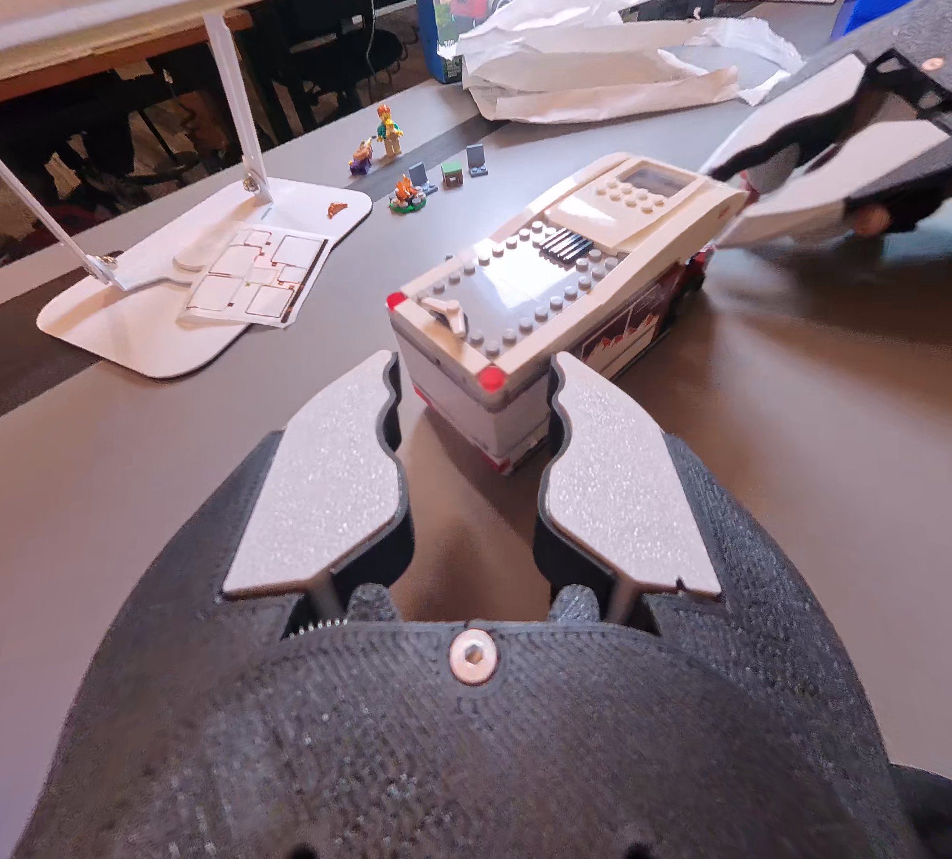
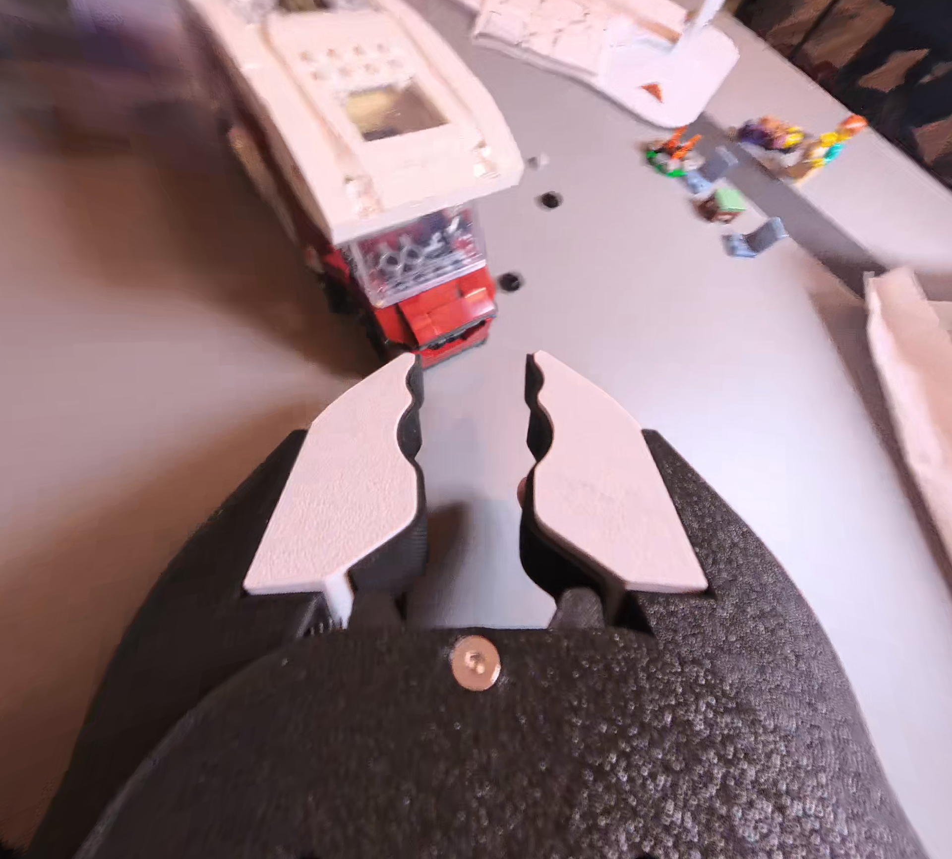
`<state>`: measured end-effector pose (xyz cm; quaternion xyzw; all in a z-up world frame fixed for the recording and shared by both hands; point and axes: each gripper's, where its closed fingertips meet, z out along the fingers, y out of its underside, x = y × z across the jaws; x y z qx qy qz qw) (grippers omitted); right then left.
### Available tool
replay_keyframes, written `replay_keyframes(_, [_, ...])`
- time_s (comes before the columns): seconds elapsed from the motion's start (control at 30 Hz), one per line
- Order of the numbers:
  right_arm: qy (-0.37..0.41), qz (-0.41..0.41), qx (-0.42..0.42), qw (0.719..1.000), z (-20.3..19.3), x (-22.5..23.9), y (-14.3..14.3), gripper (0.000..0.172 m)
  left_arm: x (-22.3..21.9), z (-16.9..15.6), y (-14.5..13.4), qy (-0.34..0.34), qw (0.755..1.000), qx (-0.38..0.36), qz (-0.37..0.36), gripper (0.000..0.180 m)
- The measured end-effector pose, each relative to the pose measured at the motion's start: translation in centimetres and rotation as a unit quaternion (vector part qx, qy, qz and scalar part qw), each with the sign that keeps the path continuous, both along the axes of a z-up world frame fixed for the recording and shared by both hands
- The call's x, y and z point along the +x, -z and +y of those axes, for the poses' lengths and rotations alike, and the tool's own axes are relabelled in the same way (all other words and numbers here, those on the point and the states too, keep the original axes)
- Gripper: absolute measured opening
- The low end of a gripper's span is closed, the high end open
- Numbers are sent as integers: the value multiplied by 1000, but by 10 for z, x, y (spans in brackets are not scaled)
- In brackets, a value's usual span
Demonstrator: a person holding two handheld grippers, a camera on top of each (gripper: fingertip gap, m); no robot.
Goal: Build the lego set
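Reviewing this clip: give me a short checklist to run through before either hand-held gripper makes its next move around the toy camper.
1. Left hand-held gripper open, straddling the toy camper's rear end: ok.
2. Left pads pressing the camper: cannot tell.
3. Right hand-held gripper empty, jaws apart: ok.
4. Right fingertips lined up on the camper's red front: not ok, it sits off to their left.
5. Small figures away from both grippers: ok.

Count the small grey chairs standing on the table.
2. One grey chair stands just behind the campfire piece, left of the green cube. The other grey chair stands right of that cube. More may be hidden behind the camper van.
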<state>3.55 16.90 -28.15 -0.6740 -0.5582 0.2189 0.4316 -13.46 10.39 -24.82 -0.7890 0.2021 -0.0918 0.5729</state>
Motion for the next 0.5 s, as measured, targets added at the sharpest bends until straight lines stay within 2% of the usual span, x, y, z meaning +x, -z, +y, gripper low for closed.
replay_keyframes(0.13, [13,104,-5,994,54,-16,-73,34,2,-1,-18,8,1000,26,-11,54])
replay_keyframes(0.27, [30,220,-52,974,119,-72,-147,35,2,-3,-37,7,998,51,-35,53])
replay_keyframes(0.33, [64,242,-69,966,161,-102,-162,39,1,-5,-45,3,998,59,-37,52])
replay_keyframes(0.43, [108,244,-73,961,209,-137,-167,40,-4,-10,-59,-10,997,75,-24,48])
replay_keyframes(0.5, [121,245,-79,959,223,-148,-166,22,-10,-10,-73,-25,995,91,-3,45])
